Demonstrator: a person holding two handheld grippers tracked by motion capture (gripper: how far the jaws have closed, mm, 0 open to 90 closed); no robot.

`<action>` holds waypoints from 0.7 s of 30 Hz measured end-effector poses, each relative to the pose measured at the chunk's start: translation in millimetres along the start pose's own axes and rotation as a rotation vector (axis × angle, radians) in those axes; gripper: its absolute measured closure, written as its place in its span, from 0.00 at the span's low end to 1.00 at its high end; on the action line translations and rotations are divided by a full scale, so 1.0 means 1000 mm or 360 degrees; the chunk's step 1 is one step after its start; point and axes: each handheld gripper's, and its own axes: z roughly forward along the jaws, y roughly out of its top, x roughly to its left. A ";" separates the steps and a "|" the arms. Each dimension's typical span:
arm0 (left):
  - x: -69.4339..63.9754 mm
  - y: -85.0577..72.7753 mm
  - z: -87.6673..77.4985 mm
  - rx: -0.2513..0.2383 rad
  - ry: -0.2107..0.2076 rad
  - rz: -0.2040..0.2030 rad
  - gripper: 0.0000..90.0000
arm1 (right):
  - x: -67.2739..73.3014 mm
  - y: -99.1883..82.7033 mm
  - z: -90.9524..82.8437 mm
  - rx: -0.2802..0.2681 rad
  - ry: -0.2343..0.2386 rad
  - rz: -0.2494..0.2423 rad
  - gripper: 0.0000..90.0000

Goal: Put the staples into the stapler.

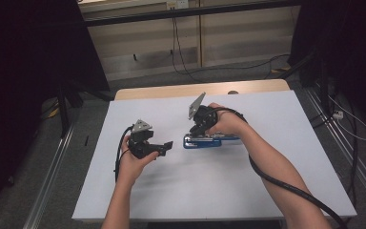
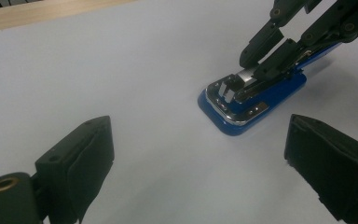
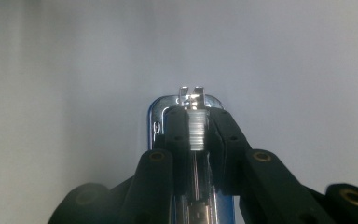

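My right gripper (image 1: 196, 130) reaches down onto the blue stapler with a chrome metal top (image 1: 204, 141), which lies flat on the white table (image 1: 267, 157), a little right of its middle. My two black jaws are clenched from either side on the stapler's narrow silver upper part, near its front end; in the right gripper view my right gripper (image 3: 197, 133) has its pads pressed against the shiny strip of the stapler (image 3: 191, 105), whose rounded chrome nose and blue base poke out just beyond them.

My left gripper (image 1: 164, 147) hovers above the table to the left of the stapler, apart from it, its jaws pointing towards it. In the left gripper view my left gripper (image 2: 200, 154) stands released, jaws spread wide with only bare table between them, and the stapler (image 2: 249, 100) sits beyond, with my right gripper (image 2: 261, 58) clamped on top of it.
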 end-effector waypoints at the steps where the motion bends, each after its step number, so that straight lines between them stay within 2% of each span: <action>1: 0.000 0.000 0.000 0.0000 0.0000 -0.0006 0.09 | 0.000 0.000 0.000 0.0002 0.0002 -0.0004 0.88; 21: 0.000 0.000 0.001 0.0010 0.0005 -0.0003 0.09 | -0.001 0.000 0.003 0.0005 0.0003 -0.0016 0.88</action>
